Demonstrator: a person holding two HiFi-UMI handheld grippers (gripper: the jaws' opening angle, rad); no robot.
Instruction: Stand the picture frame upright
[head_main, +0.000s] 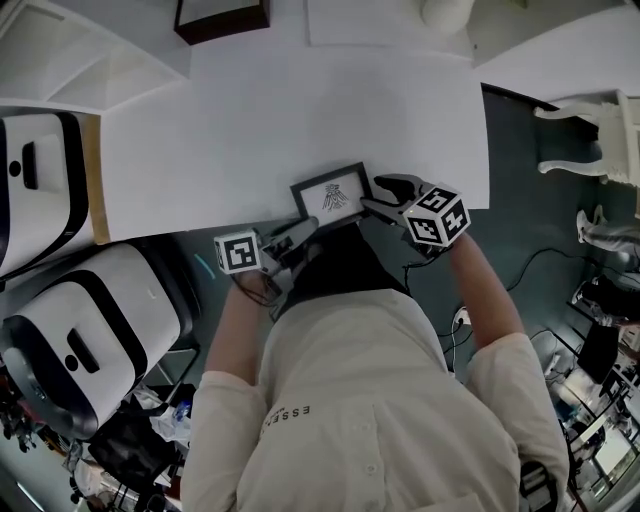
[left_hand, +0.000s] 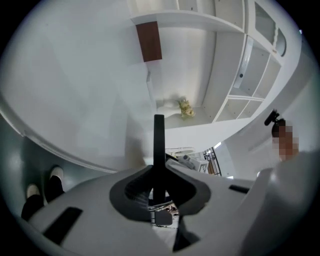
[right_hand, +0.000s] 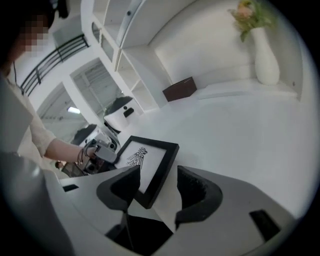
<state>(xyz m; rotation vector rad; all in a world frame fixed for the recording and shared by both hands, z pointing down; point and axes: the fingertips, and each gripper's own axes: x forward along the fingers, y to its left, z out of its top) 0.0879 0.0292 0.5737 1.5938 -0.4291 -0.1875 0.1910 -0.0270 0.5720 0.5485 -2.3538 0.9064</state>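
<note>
Left tool (head_main: 303, 230) (left_hand: 158, 186): narrow, clamped on the edge of the picture frame (head_main: 330, 193) (left_hand: 159, 142). From its own view the frame is a thin dark bar, edge-on, running straight out from between the pads.

Right tool (head_main: 372, 192) (right_hand: 157, 176): wide. The near corner of the frame (right_hand: 150, 165) sits in the gap, closer to the left pad. Can't tell if either pad touches it.

Frame: black border, white sheet with a black bird-like drawing, face up, not upright. It sits between the two tools, with the left tool on its far-left corner as seen from the right tool.

Under both tools: a plain white desk (head_main: 300, 110) (right_hand: 240, 130), and the frame is at its near edge. The top ahead of the tools is bare up to a brown box (head_main: 222, 18) (right_hand: 180, 89) at the far edge. Ahead and to the right of the right tool is a white vase (right_hand: 265, 55) holding flowers.

Room: white built-in shelving (right_hand: 130, 75) (left_hand: 260, 60) behind the desk. Dark floor (head_main: 520, 230) to the right of the right tool, with cables on it. Left of the left tool, off the desk, are two rounded white-and-black machines (head_main: 90, 330).
</note>
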